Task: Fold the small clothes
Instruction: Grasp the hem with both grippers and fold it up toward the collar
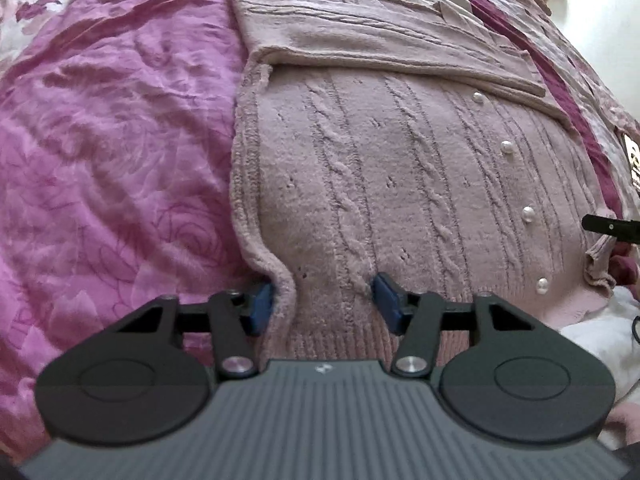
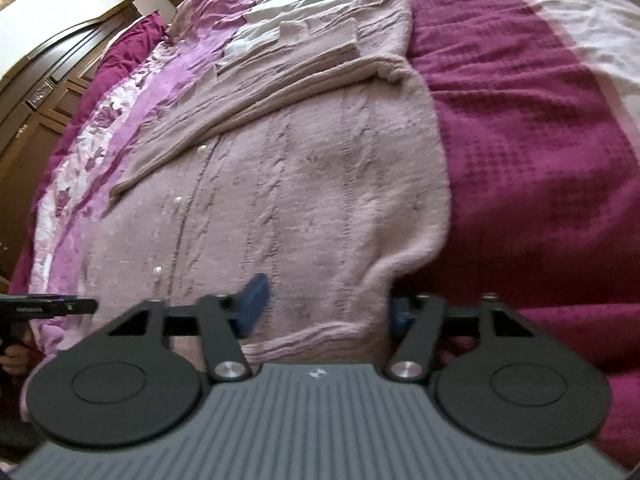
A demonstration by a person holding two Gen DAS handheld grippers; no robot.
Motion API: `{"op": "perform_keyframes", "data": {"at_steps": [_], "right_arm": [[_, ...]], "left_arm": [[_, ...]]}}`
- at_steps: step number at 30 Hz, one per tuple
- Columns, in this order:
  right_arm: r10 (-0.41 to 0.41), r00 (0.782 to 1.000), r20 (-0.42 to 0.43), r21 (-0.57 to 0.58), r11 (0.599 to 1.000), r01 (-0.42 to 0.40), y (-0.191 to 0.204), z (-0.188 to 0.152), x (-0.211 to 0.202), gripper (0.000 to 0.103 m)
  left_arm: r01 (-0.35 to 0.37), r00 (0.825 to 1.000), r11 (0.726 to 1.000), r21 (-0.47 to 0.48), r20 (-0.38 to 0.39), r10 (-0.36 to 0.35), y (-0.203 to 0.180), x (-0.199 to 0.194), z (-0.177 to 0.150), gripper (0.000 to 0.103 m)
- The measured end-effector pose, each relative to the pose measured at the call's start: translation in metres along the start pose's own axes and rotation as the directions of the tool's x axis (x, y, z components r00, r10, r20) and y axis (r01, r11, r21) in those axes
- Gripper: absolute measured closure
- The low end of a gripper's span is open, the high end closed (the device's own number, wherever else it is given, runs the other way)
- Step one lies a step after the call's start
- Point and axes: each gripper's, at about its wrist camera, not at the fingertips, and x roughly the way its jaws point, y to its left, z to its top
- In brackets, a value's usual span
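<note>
A pale pink cable-knit cardigan (image 1: 400,184) with pearl buttons (image 1: 507,146) lies flat on the bed, its sleeves folded across the upper part. My left gripper (image 1: 324,302) straddles the hem's left corner. One blue pad (image 1: 262,306) pushes the side edge inward and the other digs into the knit. In the right wrist view the cardigan (image 2: 304,184) bunches at its right hem corner inside my right gripper (image 2: 326,312), one pad (image 2: 252,308) on the knit, the other half hidden behind the edge.
The bed is covered by a pink floral duvet (image 1: 112,140) on the left and a dark magenta textured blanket (image 2: 540,140) on the right. A dark wooden headboard (image 2: 52,92) stands at the far left. A hand (image 2: 16,356) holds the other gripper's handle.
</note>
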Motion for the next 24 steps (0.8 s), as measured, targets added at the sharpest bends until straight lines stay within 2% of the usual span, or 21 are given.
{"op": "perform_keyframes", "data": {"at_steps": [1,2,4,6,10,15,21,24], "right_arm": [[-0.010,1.000,0.005,0.004,1.000,0.010,-0.002,0.000,-0.001,0.065],[-0.013,1.000,0.010,0.019,1.000,0.013,-0.005,0.000,-0.001,0.070],[0.009,1.000,0.022,0.047,0.999,-0.011,-0.010,0.001,-0.003,0.086],[0.041,0.998,0.044,0.068,0.997,-0.044,-0.014,0.003,-0.004,0.089],[0.108,0.988,0.110,0.127,0.984,-0.121,-0.016,0.011,-0.005,0.090],[0.181,0.959,0.218,0.137,0.967,-0.213,-0.010,0.032,-0.011,0.091],[0.207,0.914,0.348,0.138,0.953,-0.268,-0.009,0.066,-0.018,0.091],[0.188,0.892,0.411,0.169,0.946,-0.277,-0.017,0.077,-0.020,0.091]], "left_arm": [[-0.001,1.000,1.000,-0.003,0.001,0.001,0.001,0.000,0.001,0.065],[0.009,1.000,1.000,-0.011,0.002,-0.009,0.005,-0.002,0.002,0.075],[0.041,0.999,0.998,-0.038,0.010,-0.041,0.008,-0.005,0.005,0.084],[0.055,0.998,0.997,-0.055,0.027,-0.054,0.008,-0.008,0.008,0.086],[0.138,0.987,0.984,-0.114,0.099,-0.127,0.011,-0.017,0.016,0.088],[0.230,0.960,0.960,-0.162,0.200,-0.196,0.019,-0.033,0.035,0.088],[0.237,0.934,0.959,-0.158,0.308,-0.180,0.014,-0.048,0.060,0.088],[0.201,0.926,0.962,-0.187,0.357,-0.124,0.014,-0.044,0.070,0.088]]}}
